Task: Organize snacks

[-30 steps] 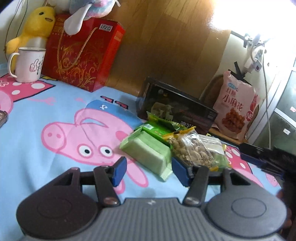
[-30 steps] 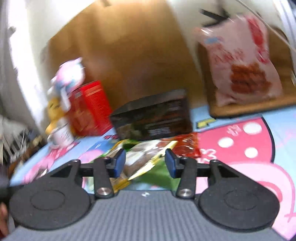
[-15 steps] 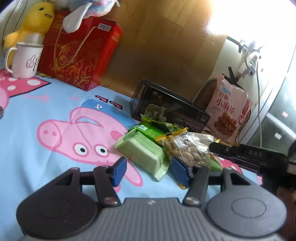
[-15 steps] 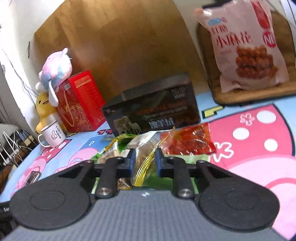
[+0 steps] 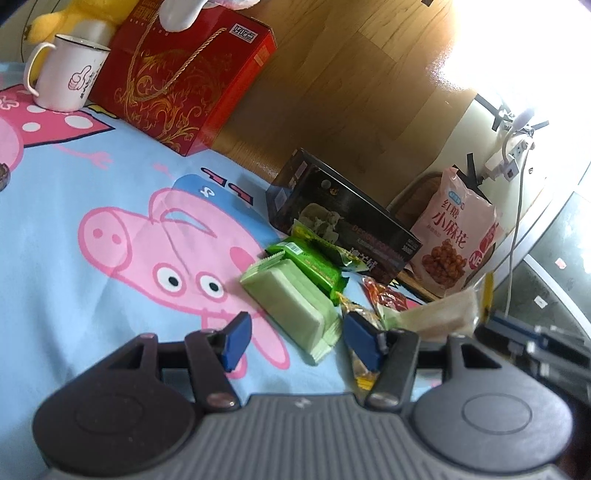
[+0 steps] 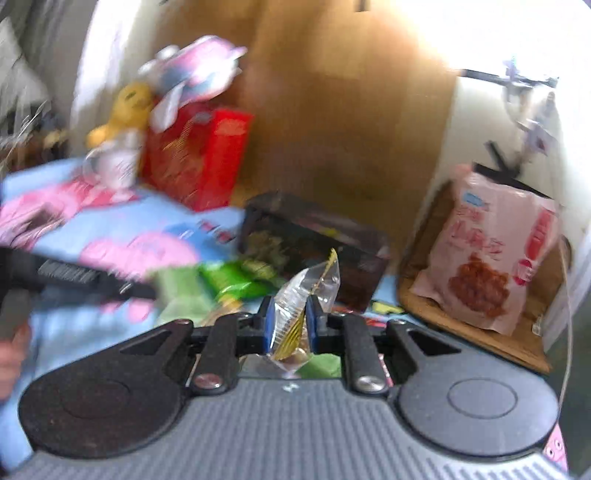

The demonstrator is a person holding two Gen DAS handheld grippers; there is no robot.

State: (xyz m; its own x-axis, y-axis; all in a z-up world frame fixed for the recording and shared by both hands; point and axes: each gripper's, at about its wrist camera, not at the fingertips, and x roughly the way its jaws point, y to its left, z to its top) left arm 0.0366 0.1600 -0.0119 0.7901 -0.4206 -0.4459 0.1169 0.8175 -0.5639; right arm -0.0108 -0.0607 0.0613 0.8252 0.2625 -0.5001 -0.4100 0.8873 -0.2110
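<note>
My right gripper (image 6: 290, 325) is shut on a clear snack bag with a yellow edge (image 6: 308, 291) and holds it lifted above the pile; the bag also shows blurred in the left wrist view (image 5: 443, 317). My left gripper (image 5: 299, 341) is open and empty, low over the blue cartoon cloth (image 5: 74, 240). Just ahead of it lie a pale green pack (image 5: 291, 302), a bright green packet (image 5: 314, 264) and a red packet (image 5: 384, 295). A black box (image 5: 343, 221) stands behind the pile.
A red gift box (image 5: 181, 81), a white mug (image 5: 66, 74) and a yellow plush toy (image 5: 74, 18) stand at the back left. A large pink snack bag (image 5: 454, 236) leans on a wooden board at the right. A wooden panel is behind.
My right gripper closed on the clear bag and lifted it off the pile toward the right. The nut bag is gone from beside my left gripper's right finger, and the red packet is uncovered.
</note>
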